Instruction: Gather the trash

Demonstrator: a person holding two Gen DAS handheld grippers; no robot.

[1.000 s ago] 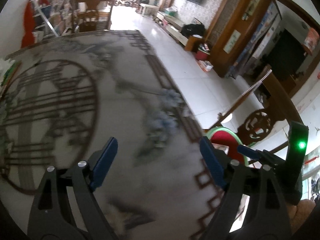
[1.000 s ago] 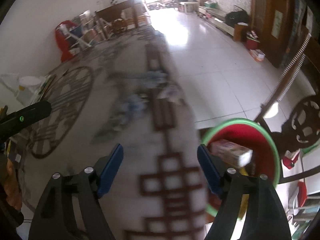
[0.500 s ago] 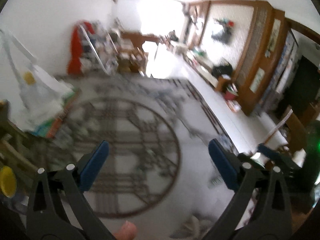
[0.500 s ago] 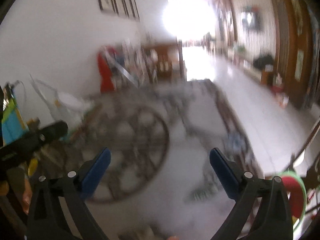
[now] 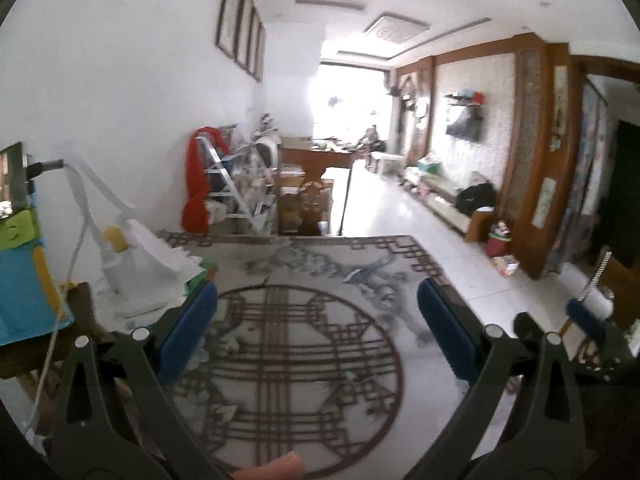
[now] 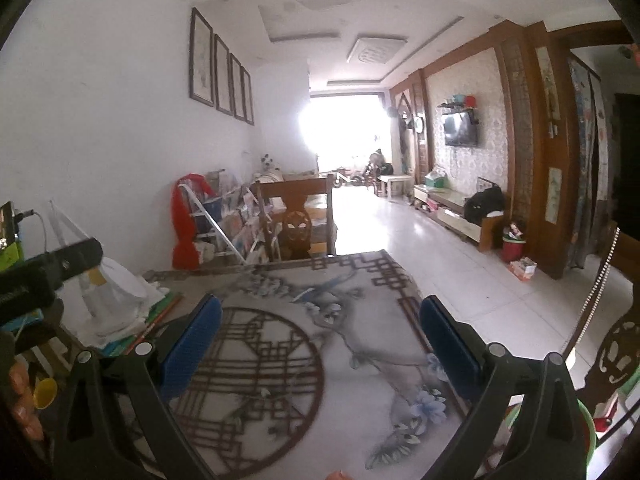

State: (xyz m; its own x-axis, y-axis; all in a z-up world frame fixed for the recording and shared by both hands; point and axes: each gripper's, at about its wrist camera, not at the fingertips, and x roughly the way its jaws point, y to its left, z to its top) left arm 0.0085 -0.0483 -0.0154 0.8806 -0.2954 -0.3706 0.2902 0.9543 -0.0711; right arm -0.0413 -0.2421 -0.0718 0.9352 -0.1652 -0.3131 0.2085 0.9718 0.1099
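Left wrist view: left gripper point(image 5: 318, 334) jaws just spread wide, nothing between, over patterned table point(image 5: 304, 364). Paper pile point(image 5: 148, 276) at table's left edge. Right gripper point(image 6: 320, 340) likewise just spread, empty; green-rimmed bin point(image 6: 588, 428) low right.

You get strong daylight from the far window point(image 6: 344, 128); it is blown out to pure white in both views and puts a bright glare on the floor tiles point(image 6: 400, 232). The white wall point(image 5: 120, 100) is evenly lit, with soft shadows only. The fisheye bends the door frames and leaves black corners. The table top point(image 5: 304, 344) looks a little soft in both views, with slight blur close to the lens.
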